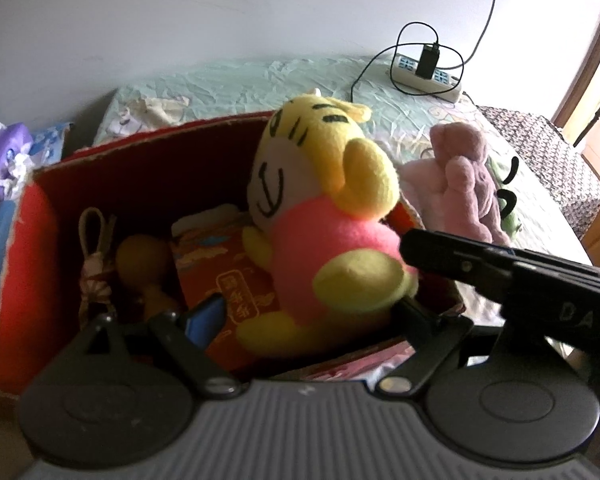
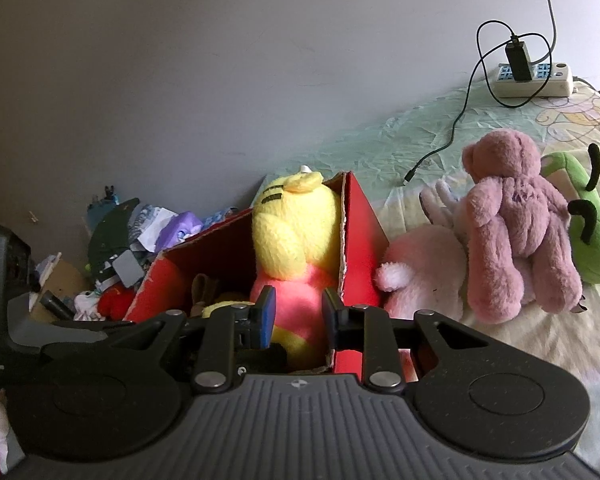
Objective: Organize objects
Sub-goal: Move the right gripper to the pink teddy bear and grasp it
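My right gripper (image 2: pixel 298 318) is clamped on the tiger plush (image 2: pixel 296 240) at its pink body, holding it upright inside the red box (image 2: pixel 364 216), head above the rim. My left gripper (image 1: pixel 312 312) is spread wide over the box's near edge, gripping nothing; the plush sits between its fingers without the pads pressing it. In the box beside the plush lie a red packet (image 1: pixel 224 276) and a gourd (image 1: pixel 140 258). The box stands on the bed (image 2: pixel 420 136), with a pink bear (image 2: pixel 516 216), a white plush (image 2: pixel 424 272) and a green plush (image 2: pixel 592 240) just right of it.
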Demonstrator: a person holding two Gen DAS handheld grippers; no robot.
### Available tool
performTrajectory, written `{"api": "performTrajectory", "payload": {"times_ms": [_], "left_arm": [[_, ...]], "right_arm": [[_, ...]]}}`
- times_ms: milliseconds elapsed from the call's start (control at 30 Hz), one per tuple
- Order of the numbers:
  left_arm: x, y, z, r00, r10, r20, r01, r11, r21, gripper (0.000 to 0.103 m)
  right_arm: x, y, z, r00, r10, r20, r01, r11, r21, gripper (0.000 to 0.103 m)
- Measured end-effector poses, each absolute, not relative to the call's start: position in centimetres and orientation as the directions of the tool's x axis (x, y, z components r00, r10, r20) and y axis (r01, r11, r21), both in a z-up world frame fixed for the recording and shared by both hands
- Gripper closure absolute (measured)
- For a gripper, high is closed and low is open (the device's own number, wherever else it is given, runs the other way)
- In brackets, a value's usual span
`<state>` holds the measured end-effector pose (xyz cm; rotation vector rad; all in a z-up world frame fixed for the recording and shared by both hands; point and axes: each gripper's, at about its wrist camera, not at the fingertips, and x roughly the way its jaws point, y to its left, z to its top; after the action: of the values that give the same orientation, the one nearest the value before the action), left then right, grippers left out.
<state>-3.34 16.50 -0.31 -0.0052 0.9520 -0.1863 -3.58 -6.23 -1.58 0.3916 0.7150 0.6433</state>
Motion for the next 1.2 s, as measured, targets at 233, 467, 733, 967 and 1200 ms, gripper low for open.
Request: {"api": "performTrajectory", "payload": {"times_ms": [233, 467, 733, 967, 1200], "left_arm": [[-4.8, 15.4, 1.1, 0.599, -0.091, -0.795, 0.11, 0.993, -0.031, 0.011], [-5.4, 12.8, 3.3, 0.648, -0.078, -0.757, 0.094, 0.995, -0.022, 0.011], [-4.7, 7.1, 3.5, 0.667, -0.118, -0.736, 0.12, 0.992, -0.05, 0.011], [-3.0, 2.2, 1.8, 0.664, -0.171, -0.728, 0.199, 0.979, -0.048, 0.011], [-0.2, 0.8, -0.7, 0.628, -0.189, -0.755, 0.212, 0.975, -0.068, 0.015]], "right_arm": [[-3.7, -9.5, -1.1, 0.595, 0.672, -0.442, -0.412, 0.727, 0.55, 0.073], [-3.4, -13.5, -1.8, 0.612, 0.64, -0.465, -0.356, 0.748, 0.561, 0.073], [-2.8, -17.8, -2.9, 0.621, 0.61, -0.491, -0.29, 0.762, 0.579, 0.072], [-1.8, -21.6, -3.9, 0.607, 0.606, -0.513, -0.228, 0.752, 0.618, 0.07], [0.6, -23.9, -5.3, 0.565, 0.635, -0.526, -0.182, 0.718, 0.672, 0.064]]}}
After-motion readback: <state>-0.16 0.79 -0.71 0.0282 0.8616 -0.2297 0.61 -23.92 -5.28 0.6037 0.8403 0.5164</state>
